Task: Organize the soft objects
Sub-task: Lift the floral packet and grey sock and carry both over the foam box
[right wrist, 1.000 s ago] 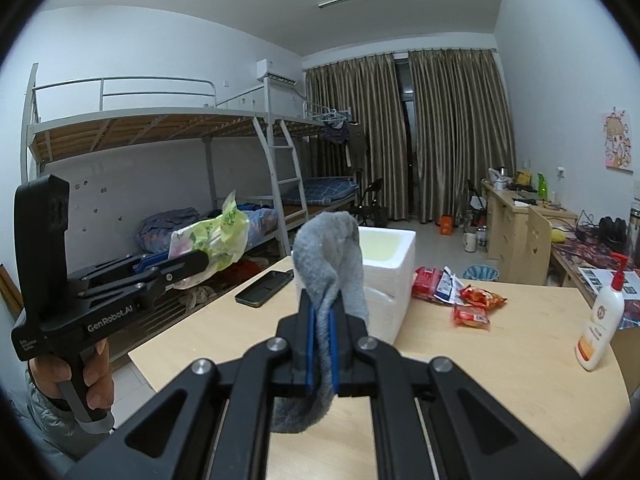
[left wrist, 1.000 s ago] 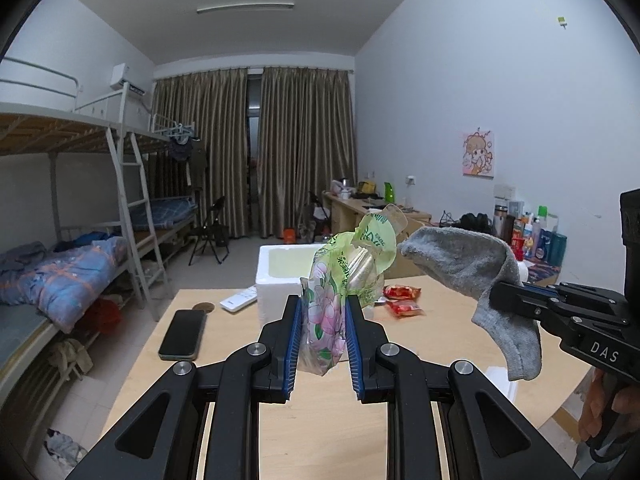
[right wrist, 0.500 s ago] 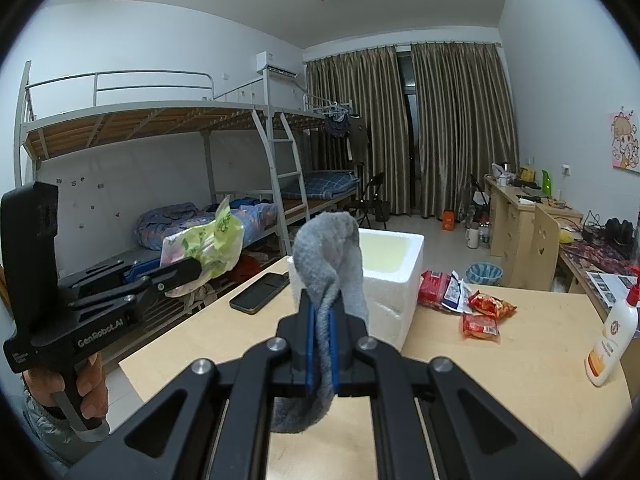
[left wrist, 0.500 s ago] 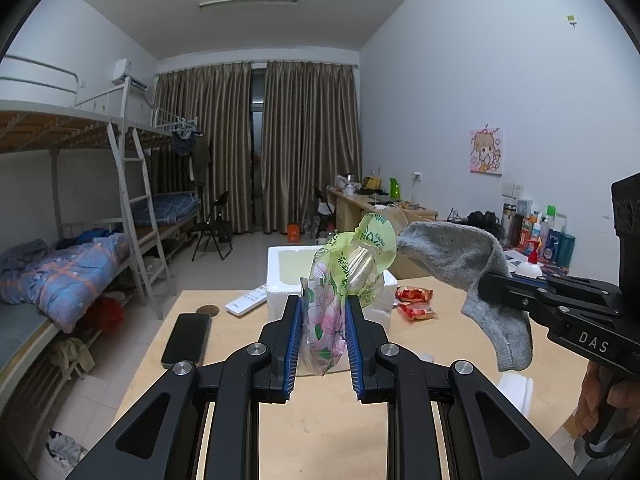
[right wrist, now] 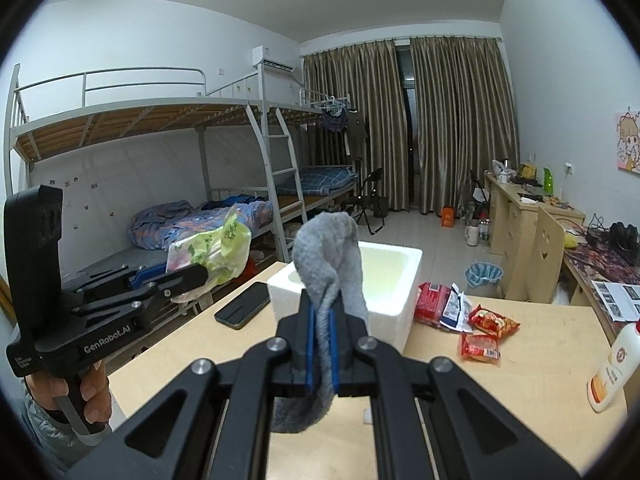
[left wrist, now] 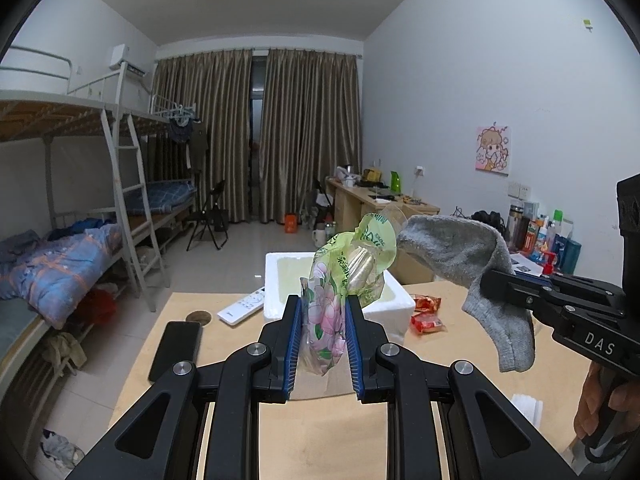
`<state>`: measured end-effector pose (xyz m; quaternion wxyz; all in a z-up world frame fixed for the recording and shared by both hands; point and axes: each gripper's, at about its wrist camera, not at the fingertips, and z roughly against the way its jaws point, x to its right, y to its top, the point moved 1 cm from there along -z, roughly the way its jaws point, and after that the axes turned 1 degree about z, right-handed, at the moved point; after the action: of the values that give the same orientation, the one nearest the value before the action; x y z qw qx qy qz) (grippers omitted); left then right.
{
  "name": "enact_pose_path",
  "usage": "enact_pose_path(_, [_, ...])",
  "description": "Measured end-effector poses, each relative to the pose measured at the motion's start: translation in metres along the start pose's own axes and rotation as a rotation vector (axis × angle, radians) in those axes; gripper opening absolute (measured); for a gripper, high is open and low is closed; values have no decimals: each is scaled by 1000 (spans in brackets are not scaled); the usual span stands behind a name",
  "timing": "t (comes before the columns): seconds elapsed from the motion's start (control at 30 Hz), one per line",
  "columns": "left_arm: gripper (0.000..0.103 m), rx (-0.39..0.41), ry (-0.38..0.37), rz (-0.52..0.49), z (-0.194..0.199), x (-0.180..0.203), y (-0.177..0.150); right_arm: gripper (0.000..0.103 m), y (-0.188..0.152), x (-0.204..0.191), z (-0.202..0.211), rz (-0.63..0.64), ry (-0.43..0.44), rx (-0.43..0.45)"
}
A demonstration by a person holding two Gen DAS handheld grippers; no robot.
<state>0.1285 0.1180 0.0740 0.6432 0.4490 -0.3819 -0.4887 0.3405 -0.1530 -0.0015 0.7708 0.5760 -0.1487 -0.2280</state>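
Observation:
My left gripper (left wrist: 322,320) is shut on a green and pink flowered plastic packet (left wrist: 344,276), held up above the table; it also shows in the right wrist view (right wrist: 212,252). My right gripper (right wrist: 322,320) is shut on a grey sock (right wrist: 330,256), which drapes over the jaws; the sock also shows in the left wrist view (left wrist: 472,264) at the right. A white foam box (right wrist: 400,300), open on top, stands on the wooden table (right wrist: 500,408) just beyond both grippers.
A black phone (left wrist: 176,348) and a white remote (left wrist: 242,306) lie left of the box. Red snack packets (right wrist: 476,328) lie right of it. A lotion bottle (right wrist: 608,368) stands at the right edge. Bunk beds line the left wall.
Both grippers have pulled back a little from the foam box and stay shut on their loads. The sock and the packet keep their positions relative to each other.

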Motion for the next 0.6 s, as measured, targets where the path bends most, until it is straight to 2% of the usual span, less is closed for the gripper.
enact_pose_path(0.6, [23, -31, -12, -7, -74, -2, 16, 9, 26, 25, -53, -8, -11, -43])
